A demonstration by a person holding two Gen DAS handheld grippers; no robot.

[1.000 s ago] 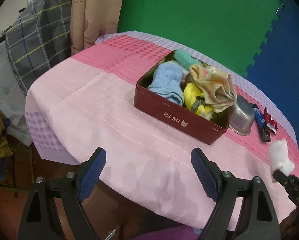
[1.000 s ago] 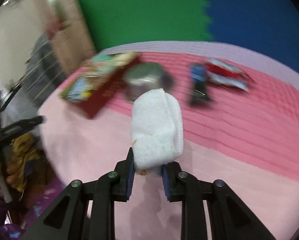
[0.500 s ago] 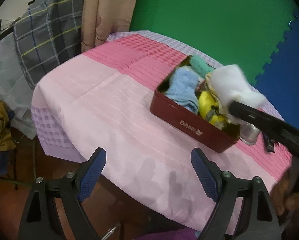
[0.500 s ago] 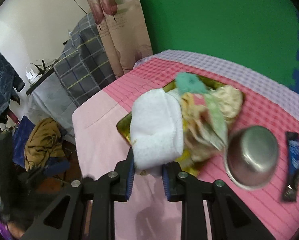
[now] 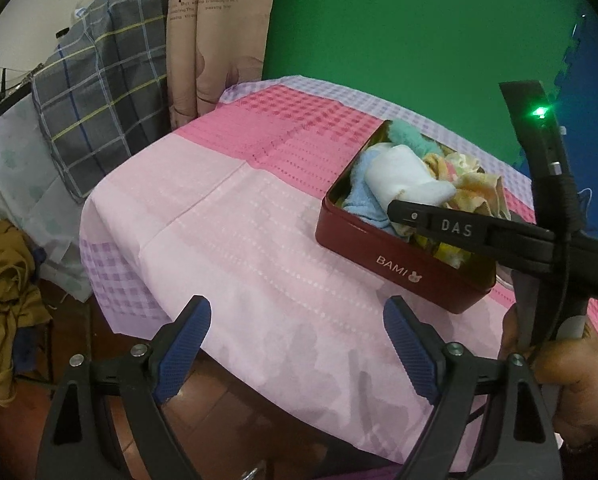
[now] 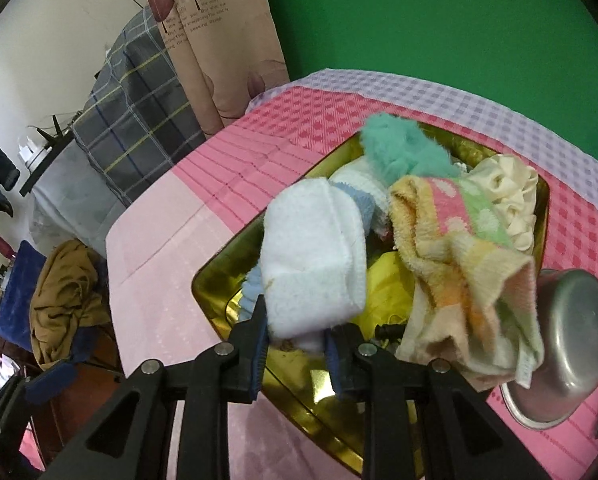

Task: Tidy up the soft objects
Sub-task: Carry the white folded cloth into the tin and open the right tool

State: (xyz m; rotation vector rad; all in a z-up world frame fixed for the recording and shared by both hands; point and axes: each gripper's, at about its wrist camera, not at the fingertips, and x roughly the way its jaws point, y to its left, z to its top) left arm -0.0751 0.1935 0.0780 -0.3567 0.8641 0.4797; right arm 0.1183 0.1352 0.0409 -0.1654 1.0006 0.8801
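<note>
Right wrist view: right gripper [image 6: 295,336] over red tin [image 5: 399,258] of soft cloths, jaws opening around white rolled towel [image 6: 313,264] between them, mid-drop; next, likely full release and withdrawal; left gripper [image 5: 297,354] wide, empty.

Left gripper [image 5: 297,342] jaws wide, empty; right gripper [image 6: 295,344] jaws opening, seemingly loaded.

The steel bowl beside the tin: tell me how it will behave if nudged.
The steel bowl looks thin and smooth, so probably light and apt to slide on the tablecloth. It sits tilted against the red tin, so it may rock or settle.
</note>
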